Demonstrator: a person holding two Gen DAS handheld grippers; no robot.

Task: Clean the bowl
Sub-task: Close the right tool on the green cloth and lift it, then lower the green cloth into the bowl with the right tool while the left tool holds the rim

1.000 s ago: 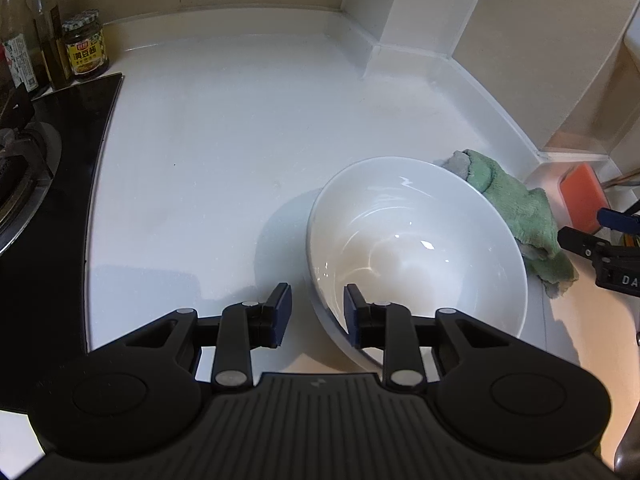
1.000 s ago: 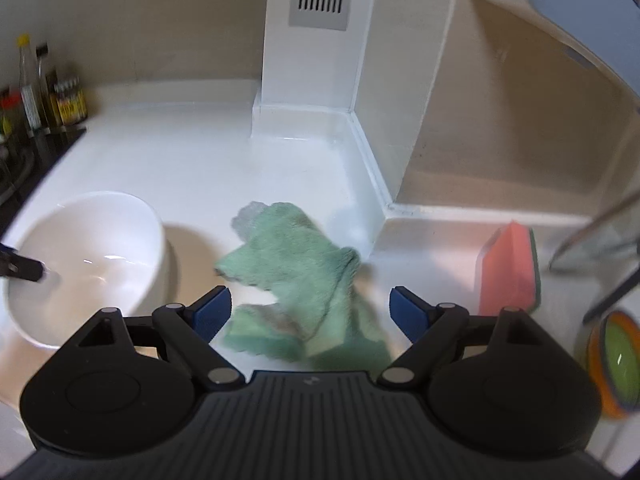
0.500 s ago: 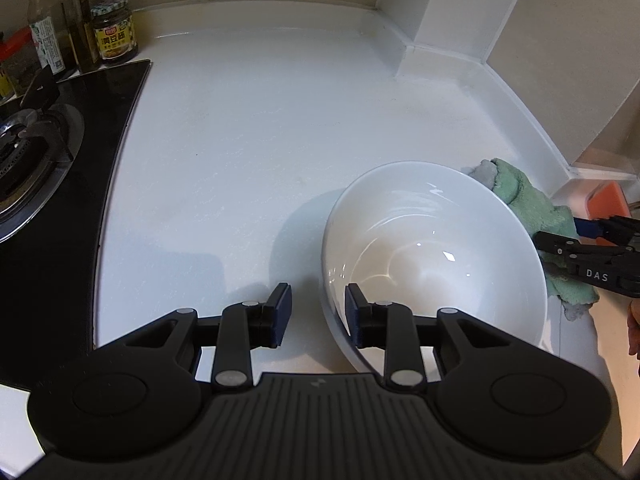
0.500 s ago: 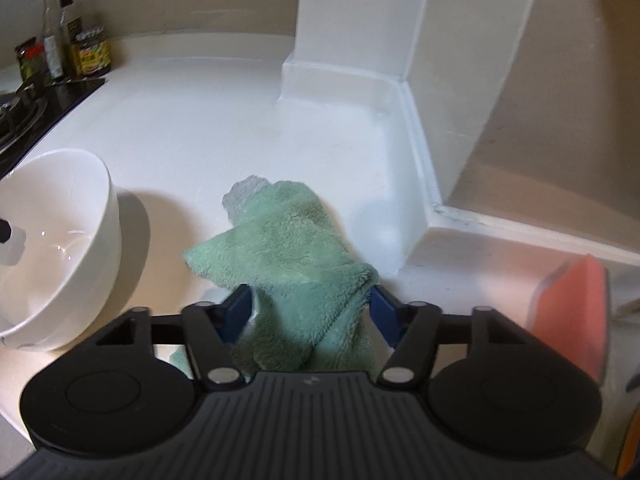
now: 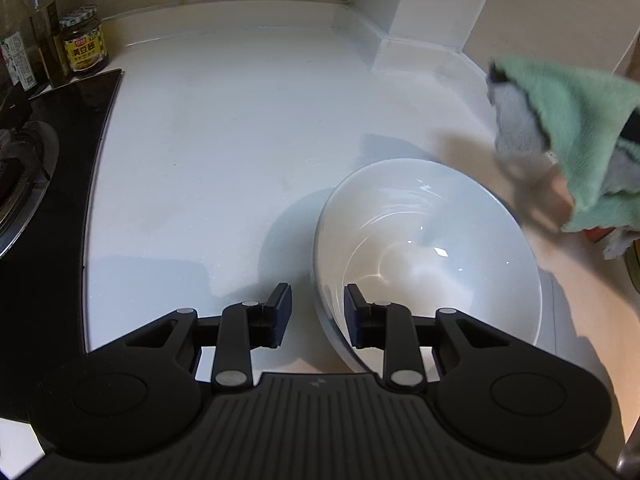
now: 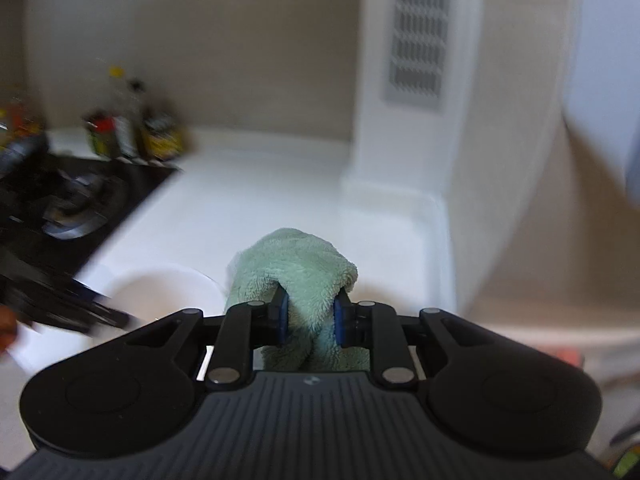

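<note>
A white bowl [image 5: 428, 256] is tilted on the white counter [image 5: 240, 140]. My left gripper [image 5: 316, 312] is shut on its near rim, one finger inside and one outside. My right gripper [image 6: 309, 316] is shut on a green cloth [image 6: 296, 276] and holds it in the air. In the left wrist view the cloth [image 5: 580, 136] hangs above and to the right of the bowl, blurred. The bowl [image 6: 160, 292] shows low left in the right wrist view, partly hidden.
A black gas hob [image 5: 36, 152] lies at the left, with bottles and a sauce jar [image 5: 84, 40] behind it. A white column with a vent [image 6: 416, 32] stands at the back right corner. Something orange [image 5: 596, 234] peeks out under the cloth.
My right gripper has closed on the green cloth and lifted it off the counter, up above the bowl's right side. My left gripper keeps hold of the tilted bowl.
</note>
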